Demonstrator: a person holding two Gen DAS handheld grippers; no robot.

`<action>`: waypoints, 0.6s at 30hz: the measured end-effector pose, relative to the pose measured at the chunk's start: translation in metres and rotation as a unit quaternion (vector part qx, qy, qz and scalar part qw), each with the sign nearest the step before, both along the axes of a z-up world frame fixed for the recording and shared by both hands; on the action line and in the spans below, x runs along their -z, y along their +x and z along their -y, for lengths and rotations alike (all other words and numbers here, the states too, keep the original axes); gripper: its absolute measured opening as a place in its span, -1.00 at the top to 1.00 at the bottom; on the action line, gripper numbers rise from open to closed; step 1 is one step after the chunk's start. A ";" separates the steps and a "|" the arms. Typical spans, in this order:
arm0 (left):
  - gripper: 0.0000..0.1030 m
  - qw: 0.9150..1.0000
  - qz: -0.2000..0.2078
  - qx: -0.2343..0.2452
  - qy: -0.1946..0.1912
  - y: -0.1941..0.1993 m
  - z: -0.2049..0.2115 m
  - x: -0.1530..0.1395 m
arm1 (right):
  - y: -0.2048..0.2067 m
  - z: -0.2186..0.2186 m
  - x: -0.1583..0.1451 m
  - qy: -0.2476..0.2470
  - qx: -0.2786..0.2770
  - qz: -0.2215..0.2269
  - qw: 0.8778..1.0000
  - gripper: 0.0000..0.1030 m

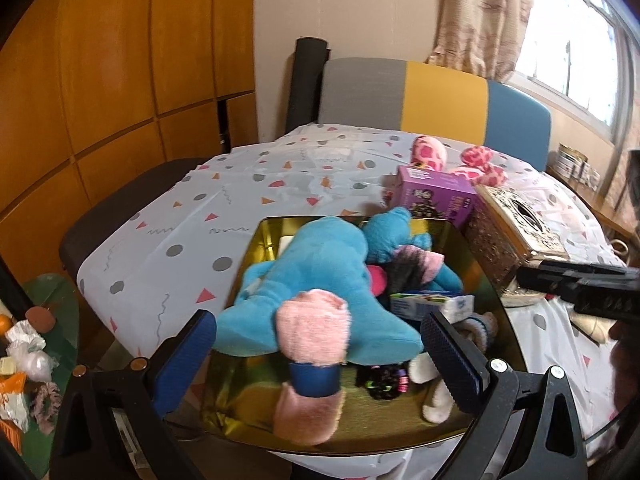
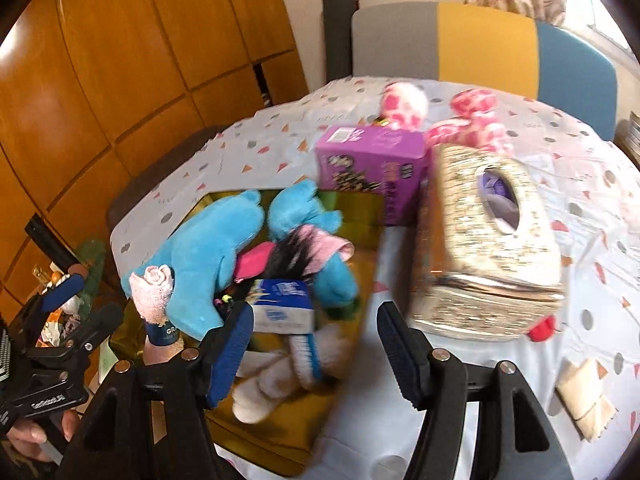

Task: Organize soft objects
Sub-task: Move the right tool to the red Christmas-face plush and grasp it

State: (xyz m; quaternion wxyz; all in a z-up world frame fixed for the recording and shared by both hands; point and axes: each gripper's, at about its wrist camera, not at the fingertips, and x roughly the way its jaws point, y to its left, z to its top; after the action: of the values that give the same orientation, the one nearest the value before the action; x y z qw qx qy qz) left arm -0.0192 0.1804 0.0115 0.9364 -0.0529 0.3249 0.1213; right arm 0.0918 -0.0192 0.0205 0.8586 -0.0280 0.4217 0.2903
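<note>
At the near edge of the table (image 1: 168, 216), we see the left claw (image 1: 318, 344) standing wide above a gold tray (image 1: 256, 416), its blue pads to either side of a rolled pink towel (image 1: 312, 332) with a dark blue band around it; the pads do not press on the towel. The right claw (image 2: 316, 344) is also spread, with nothing between its pads, hanging over the tray's right rim and the patterned cloth beside it. In the tray we find a heap of soft things: a large blue plush toy (image 1: 316, 272) lying across the middle, the pink towel roll leaning against its near side, a white plush piece (image 2: 276, 376) at the near right, a small blue-and-white packet (image 2: 284, 308) resting on the pile, and a dark furry item with pink fabric (image 2: 308, 248) on top. Just beyond the tray's right rim stands a glittery gold tissue box (image 2: 480, 248), tilted in the right wrist view and blurred. Behind it, toward the far edge, a purple carton (image 2: 372, 160) sits upright, touching or nearly touching the tissue box. Farther still, a pink-spotted plush toy (image 1: 452, 160) lies near the far edge, in front of a chair (image 1: 440, 96) with grey, yellow and blue panels. A flat beige item (image 2: 584, 400) lies by the right edge.
</note>
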 end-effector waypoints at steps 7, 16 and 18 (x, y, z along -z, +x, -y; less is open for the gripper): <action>-0.99 0.999 -0.006 0.035 0.010 0.008 0.027 -0.001 | 0.007 0.072 -0.014 0.017 0.069 0.016 0.997 -0.26; -0.99 0.995 -0.006 0.100 0.015 0.019 0.066 -0.003 | 0.041 0.169 0.001 0.027 0.176 -0.021 0.984 -0.26; -0.99 0.993 -0.006 0.118 0.014 0.020 0.074 -0.002 | 0.052 0.184 0.008 0.027 0.191 -0.035 0.981 -0.26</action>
State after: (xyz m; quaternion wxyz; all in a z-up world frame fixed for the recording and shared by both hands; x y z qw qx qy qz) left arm 0.0008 0.1062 0.0139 0.9429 -0.0006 0.3327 0.0152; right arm 0.1443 -0.2028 0.0123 0.8835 0.0867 0.4407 0.1329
